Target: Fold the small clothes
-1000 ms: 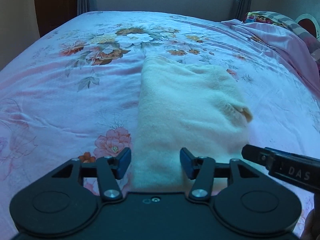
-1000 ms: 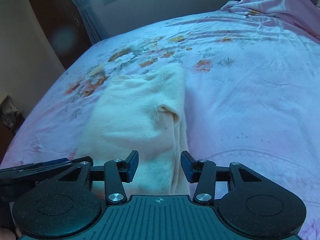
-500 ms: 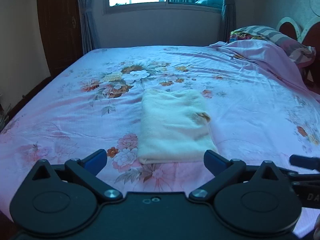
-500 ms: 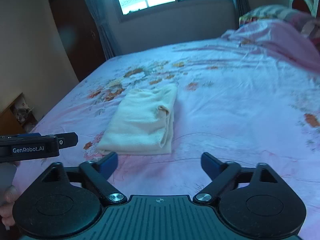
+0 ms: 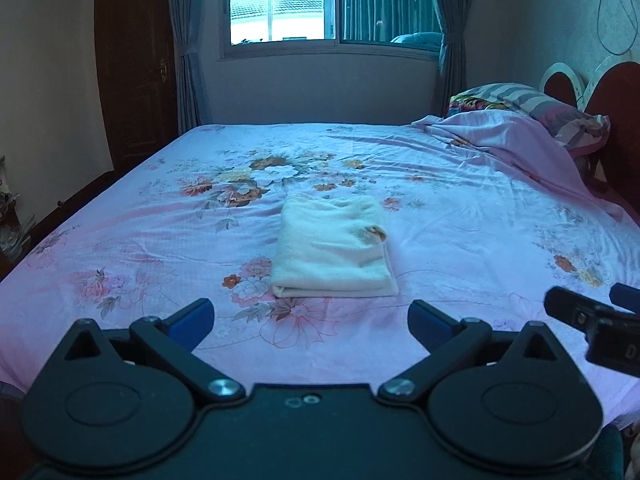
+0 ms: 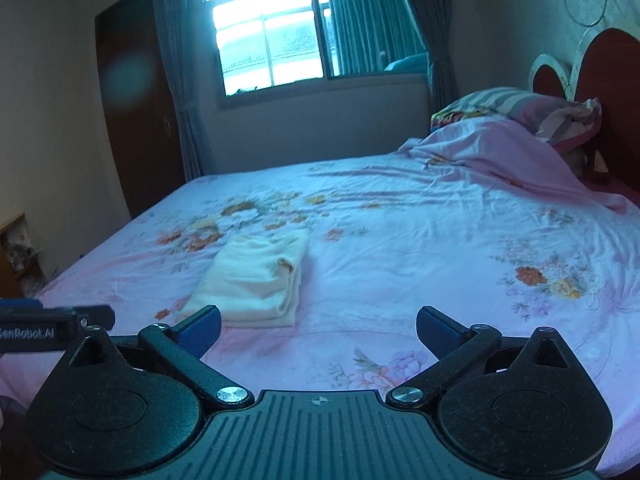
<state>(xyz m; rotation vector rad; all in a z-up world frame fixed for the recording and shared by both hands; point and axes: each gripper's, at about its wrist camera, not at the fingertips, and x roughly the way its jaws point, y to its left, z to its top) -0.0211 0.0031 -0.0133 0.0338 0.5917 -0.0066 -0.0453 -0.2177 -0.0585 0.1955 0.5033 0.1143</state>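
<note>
Folded cream garment (image 5: 334,246) on bed (image 5: 460,216), long axis near-to-far, ahead of left tool (image 5: 311,317); right tool (image 6: 318,326) further right, opening; both jaws apart, empty.

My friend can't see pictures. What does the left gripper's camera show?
A folded cream garment lies on a pink flowered bedsheet. The open left gripper is apart from it, holding nothing, with a window beyond the bed.
</note>
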